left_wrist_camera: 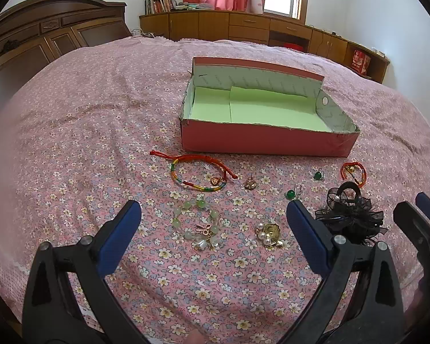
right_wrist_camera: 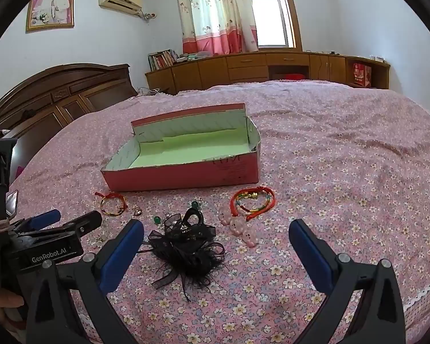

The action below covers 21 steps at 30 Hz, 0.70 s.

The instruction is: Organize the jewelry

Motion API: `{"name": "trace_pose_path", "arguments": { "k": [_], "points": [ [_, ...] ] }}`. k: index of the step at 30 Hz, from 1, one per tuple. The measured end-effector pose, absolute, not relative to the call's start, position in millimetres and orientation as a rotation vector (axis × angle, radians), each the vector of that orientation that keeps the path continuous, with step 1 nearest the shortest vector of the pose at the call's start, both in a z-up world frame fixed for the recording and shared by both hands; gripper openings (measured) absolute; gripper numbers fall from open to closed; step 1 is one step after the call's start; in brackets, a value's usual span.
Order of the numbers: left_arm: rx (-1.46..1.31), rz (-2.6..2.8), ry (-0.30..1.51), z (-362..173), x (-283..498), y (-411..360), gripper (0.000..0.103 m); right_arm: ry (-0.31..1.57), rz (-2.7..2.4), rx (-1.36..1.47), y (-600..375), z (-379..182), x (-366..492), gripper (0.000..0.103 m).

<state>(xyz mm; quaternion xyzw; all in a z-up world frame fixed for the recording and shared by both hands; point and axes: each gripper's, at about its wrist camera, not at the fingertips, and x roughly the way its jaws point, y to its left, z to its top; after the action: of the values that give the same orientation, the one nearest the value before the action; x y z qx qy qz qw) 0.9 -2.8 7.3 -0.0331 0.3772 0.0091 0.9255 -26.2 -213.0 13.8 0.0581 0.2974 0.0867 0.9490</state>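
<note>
Both the left gripper [left_wrist_camera: 213, 215] and the right gripper [right_wrist_camera: 216, 230] hang with jaws wide apart, holding nothing. The black hair bow [right_wrist_camera: 186, 248] hides part of the jewelry behind it, and the left gripper's finger cuts off a green earring [left_wrist_camera: 291, 194].

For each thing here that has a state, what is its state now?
Red box: open, nothing inside.
Left gripper: open, holds nothing.
Right gripper: open, holds nothing.
Green bead bracelet: lying on bedspread, outside box.
Black hair clip: on bedspread, outside box.

Two low views, shared box [left_wrist_camera: 261, 143]
</note>
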Motion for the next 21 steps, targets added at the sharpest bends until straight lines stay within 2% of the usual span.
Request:
{"name": "trace_pose_path", "arguments": {
  "k": [21],
  "points": [
    [-0.068, 0.018, 0.765, 10.3, 3.2, 0.8, 0.095, 0.604, 0.178, 0.123, -212.7, 14.4, -27.0, 0.103]
  ]
}}
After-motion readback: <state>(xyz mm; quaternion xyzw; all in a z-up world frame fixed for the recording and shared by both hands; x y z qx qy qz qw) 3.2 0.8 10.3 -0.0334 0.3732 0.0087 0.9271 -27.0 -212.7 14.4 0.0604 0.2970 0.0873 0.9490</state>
